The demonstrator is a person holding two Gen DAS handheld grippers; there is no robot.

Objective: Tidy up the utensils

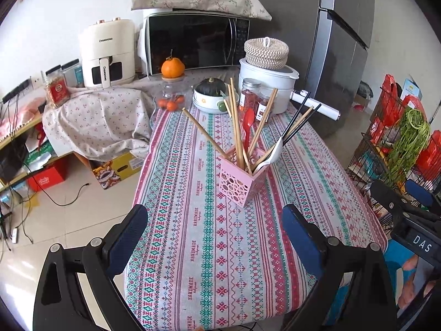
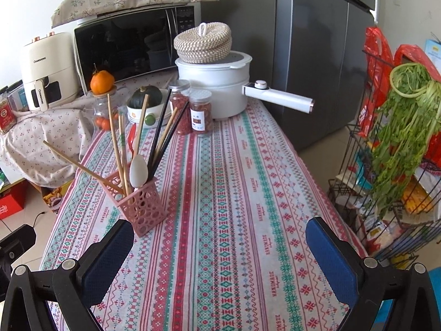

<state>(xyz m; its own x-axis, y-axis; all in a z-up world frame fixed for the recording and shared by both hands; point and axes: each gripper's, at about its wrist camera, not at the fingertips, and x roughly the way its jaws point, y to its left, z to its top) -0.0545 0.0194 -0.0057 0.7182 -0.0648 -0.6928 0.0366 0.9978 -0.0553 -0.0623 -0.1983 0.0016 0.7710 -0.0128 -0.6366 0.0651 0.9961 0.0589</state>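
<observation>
A pink perforated utensil holder (image 1: 242, 182) (image 2: 141, 209) stands upright on the patterned tablecloth (image 1: 193, 248) (image 2: 237, 193). It holds several wooden chopsticks (image 1: 234, 121) (image 2: 115, 138), black chopsticks (image 1: 300, 121) (image 2: 160, 129), a red spoon (image 1: 248, 124) (image 2: 132, 138) and a white spoon (image 1: 271, 154) (image 2: 138, 171). My left gripper (image 1: 215, 237) hovers open over the near tablecloth, short of the holder, with nothing between its blue pads. My right gripper (image 2: 220, 259) is wide open and empty, with the holder just beyond its left finger. It also shows at the right edge of the left wrist view (image 1: 402, 193).
At the table's far end stand a white pot (image 2: 215, 82) with a woven lid, two spice jars (image 2: 193, 110), a bowl with a squash (image 2: 146, 102) and a jar topped by an orange (image 2: 102, 82). Microwave (image 2: 129, 47), fridge (image 2: 317, 55), wire rack with greens (image 2: 399, 138) on the right.
</observation>
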